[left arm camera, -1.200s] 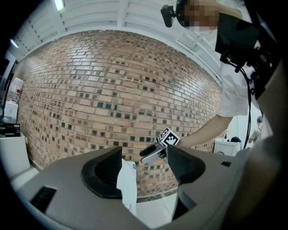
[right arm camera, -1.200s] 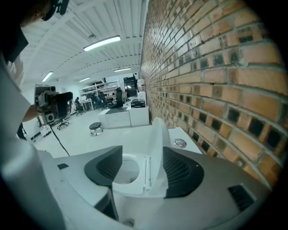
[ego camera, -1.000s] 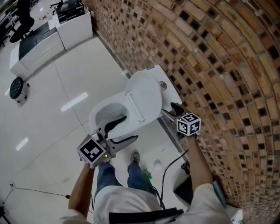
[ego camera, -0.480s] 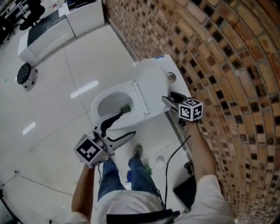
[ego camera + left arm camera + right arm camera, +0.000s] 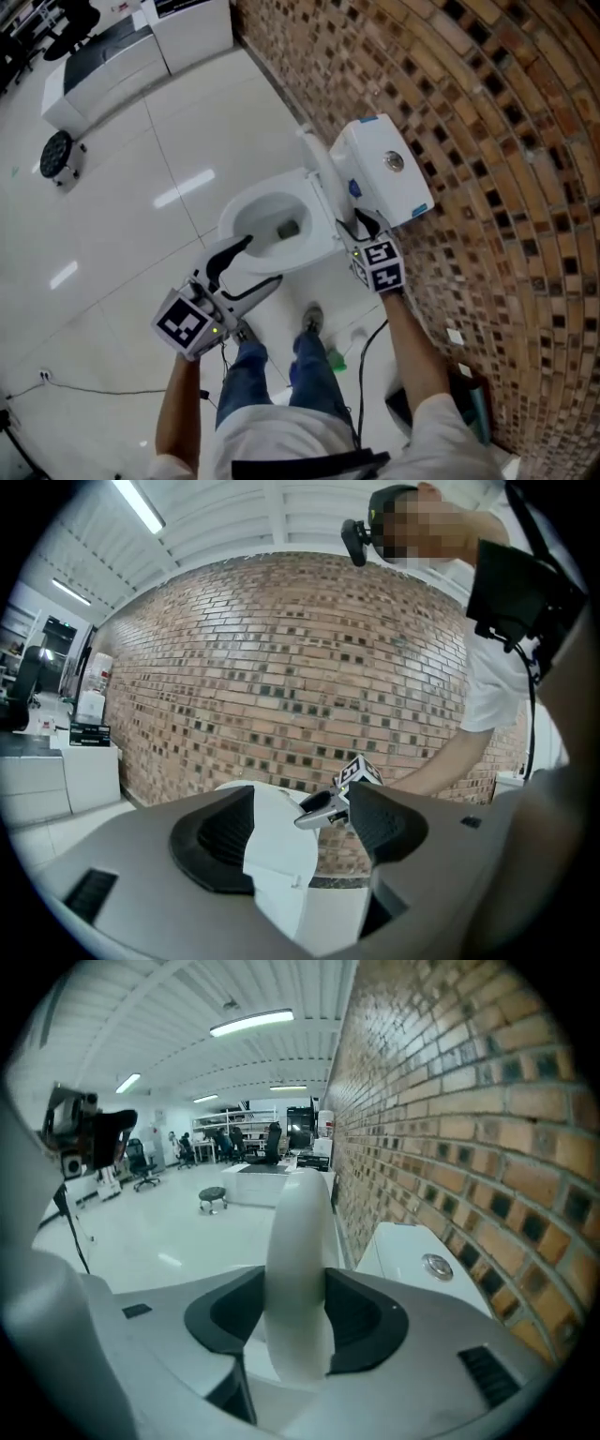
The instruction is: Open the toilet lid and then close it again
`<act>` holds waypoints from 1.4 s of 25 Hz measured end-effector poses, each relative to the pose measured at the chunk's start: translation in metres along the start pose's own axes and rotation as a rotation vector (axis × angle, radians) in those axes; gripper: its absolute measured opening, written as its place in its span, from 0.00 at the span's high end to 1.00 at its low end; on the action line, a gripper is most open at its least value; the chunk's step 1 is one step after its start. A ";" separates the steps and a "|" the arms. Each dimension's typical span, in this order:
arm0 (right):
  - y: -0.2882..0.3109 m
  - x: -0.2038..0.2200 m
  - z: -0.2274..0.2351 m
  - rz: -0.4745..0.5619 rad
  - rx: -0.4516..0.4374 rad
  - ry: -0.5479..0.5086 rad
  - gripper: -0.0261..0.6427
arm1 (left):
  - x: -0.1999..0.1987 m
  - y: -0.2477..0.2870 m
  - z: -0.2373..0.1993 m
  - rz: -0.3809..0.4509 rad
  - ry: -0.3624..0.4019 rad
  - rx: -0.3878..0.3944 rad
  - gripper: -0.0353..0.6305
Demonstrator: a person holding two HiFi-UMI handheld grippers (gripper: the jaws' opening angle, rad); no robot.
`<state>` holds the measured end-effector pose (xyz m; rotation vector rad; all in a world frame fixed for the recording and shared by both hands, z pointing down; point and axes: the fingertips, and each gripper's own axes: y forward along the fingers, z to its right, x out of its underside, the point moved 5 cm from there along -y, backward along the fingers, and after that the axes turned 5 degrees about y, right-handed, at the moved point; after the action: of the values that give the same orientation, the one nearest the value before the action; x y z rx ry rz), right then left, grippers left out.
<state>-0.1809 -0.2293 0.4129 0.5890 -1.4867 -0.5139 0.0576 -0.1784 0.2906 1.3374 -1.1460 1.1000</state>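
Right gripper [image 5: 357, 225] first: its jaws are closing on the toilet lid [image 5: 322, 178]. In the right gripper view we see the lid's thin edge running straight up between the two pads, and they look to be touching it on both sides. The lid stands upright, back near the tank [image 5: 386, 173]. The tank sits just to this gripper's right, against the brick wall [image 5: 487, 141]. Off to its left and a bit lower, the bowl [image 5: 272, 223] is uncovered. Our left gripper [image 5: 259, 262] hangs across the bowl from the right one, jaws well apart with nothing in them. In the left gripper view we just see the lid and the right gripper beyond the gap.
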 end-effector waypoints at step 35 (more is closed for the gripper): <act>0.060 0.051 -0.240 0.069 -0.213 -0.198 0.67 | 0.086 -0.122 -0.055 -0.049 -0.068 -0.164 0.47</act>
<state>0.0581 -0.2050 0.4913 0.3253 -1.6075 -0.6824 0.1884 -0.1251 0.3635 1.2756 -1.2200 0.9106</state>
